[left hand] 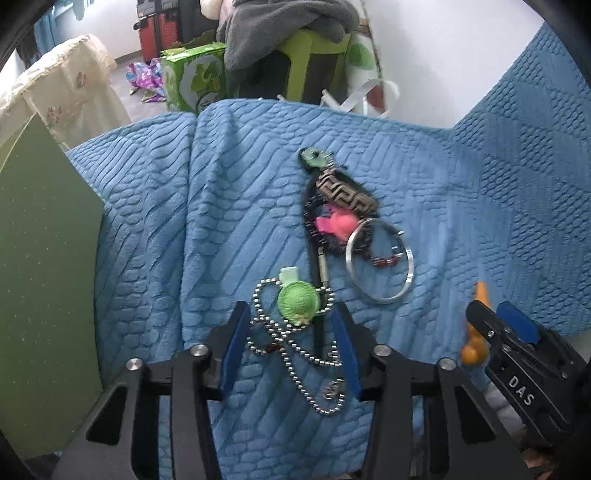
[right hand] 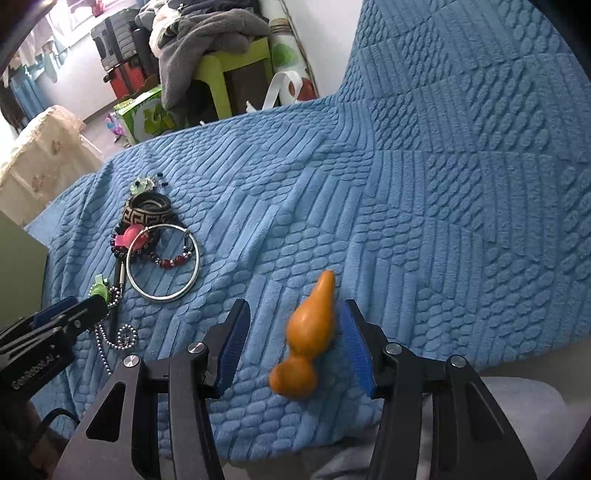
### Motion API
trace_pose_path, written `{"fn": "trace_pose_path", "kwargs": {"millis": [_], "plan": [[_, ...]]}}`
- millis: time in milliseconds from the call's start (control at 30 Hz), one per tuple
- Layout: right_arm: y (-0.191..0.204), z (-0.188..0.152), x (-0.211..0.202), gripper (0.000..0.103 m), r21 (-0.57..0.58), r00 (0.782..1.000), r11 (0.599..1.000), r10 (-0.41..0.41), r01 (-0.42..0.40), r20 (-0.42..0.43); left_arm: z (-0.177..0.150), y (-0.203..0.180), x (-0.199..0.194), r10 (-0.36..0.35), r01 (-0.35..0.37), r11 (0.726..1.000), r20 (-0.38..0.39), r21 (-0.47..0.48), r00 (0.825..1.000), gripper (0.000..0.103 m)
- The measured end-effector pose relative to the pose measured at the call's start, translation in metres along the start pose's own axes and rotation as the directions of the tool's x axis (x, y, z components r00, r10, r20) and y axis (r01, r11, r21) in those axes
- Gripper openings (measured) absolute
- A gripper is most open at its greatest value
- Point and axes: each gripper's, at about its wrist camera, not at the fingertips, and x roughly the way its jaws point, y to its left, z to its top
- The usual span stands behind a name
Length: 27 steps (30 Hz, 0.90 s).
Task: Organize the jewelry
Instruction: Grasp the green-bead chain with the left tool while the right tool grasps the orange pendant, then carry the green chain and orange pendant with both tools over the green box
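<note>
A silver ball chain (left hand: 295, 373) with a round green pendant (left hand: 298, 302) lies on the blue blanket (left hand: 443, 184). My left gripper (left hand: 290, 310) straddles it, open, its blue pads clear of the chain. Beyond sit a silver bangle (left hand: 380, 258), a patterned band (left hand: 345, 192) and a pink piece (left hand: 338, 223). In the right wrist view an orange gourd-shaped charm (right hand: 306, 339) lies between the fingers of my right gripper (right hand: 295, 306). That gripper is open, with a wide gap on the left side. The bangle (right hand: 162, 264) and a red bead bracelet (right hand: 170, 260) lie to the left.
A green board (left hand: 44, 295) stands along the blanket's left side. Past the far edge are a green box (left hand: 195, 81), a green stool under grey clothes (left hand: 288, 29) and cream-covered furniture (left hand: 62, 85). Grey fabric (right hand: 517, 424) shows at the near right edge.
</note>
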Motion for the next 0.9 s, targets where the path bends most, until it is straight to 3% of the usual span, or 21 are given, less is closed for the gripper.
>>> {"fn": "trace_pose_path", "kwargs": {"millis": [200,300,400,633,900], "plan": [[0.0,0.0,0.012,0.04,0.013,1.0,1.0,-0.023,0.023,-0.014,0.002,-0.002,-0.001,0.013,-0.013,1.0,0.041,-0.002,0.999,0.041],[0.0,0.0,0.016,0.031,0.02,0.999,0.999,-0.024,0.025,-0.029,0.003,-0.006,0.006,0.004,-0.004,1.0,0.016,0.014,1.0,0.031],[0.003,0.0,0.02,0.025,0.009,0.999,1.0,-0.025,0.026,-0.041,0.004,-0.01,0.01,-0.005,0.005,1.0,0.014,0.013,1.0,0.029],[0.009,0.0,0.02,0.024,-0.015,0.999,1.0,-0.005,0.005,-0.049,0.004,-0.014,0.015,-0.01,0.01,1.0,-0.002,0.013,1.0,0.023],[0.017,0.001,0.008,0.024,-0.039,0.999,0.998,0.042,-0.044,-0.034,0.004,-0.016,-0.014,-0.031,0.031,1.0,0.06,0.005,0.998,0.022]]}}
